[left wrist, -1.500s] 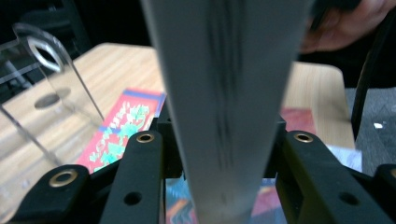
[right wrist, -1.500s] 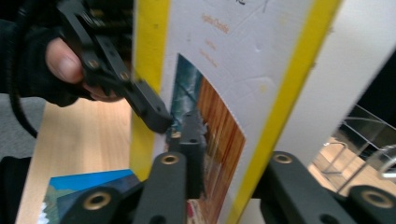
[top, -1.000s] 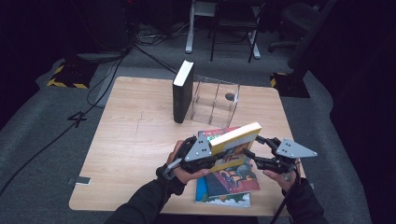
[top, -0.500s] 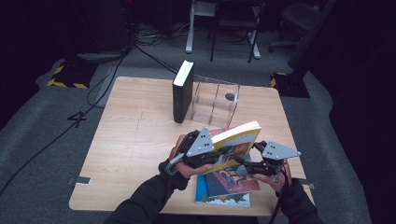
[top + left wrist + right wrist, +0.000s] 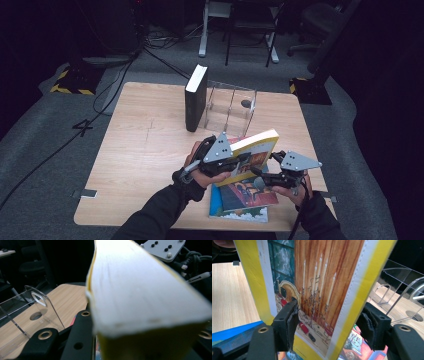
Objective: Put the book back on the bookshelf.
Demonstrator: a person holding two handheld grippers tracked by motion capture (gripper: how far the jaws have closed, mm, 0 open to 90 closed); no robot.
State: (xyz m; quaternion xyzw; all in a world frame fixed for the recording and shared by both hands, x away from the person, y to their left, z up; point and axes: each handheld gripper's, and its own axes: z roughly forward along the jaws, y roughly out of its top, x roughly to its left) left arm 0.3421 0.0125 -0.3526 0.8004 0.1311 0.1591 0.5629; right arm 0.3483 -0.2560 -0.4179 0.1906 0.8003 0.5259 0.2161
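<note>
A thick yellow-covered book (image 5: 257, 145) is held tilted above the table, with my left gripper (image 5: 240, 162) shut on it from the left. In the left gripper view its white page edge (image 5: 140, 290) lies between the jaws, which have just been closing on it. My right gripper (image 5: 261, 177) stands open at the book's lower right. In the right gripper view the picture cover (image 5: 317, 277) is between the jaws; the left pad (image 5: 292, 315) touches the cover and the right pad (image 5: 368, 323) stands just off the back.
Two colourful books (image 5: 240, 202) lie flat near the table's front edge under the grippers. A black book (image 5: 195, 97) stands upright against a clear acrylic stand (image 5: 232, 102) at the far middle. Bare wood (image 5: 145, 145) stretches to the left.
My right gripper has slid left, from beside the yellow book to around its lower edge. The left gripper and the book have stayed about where they were.
</note>
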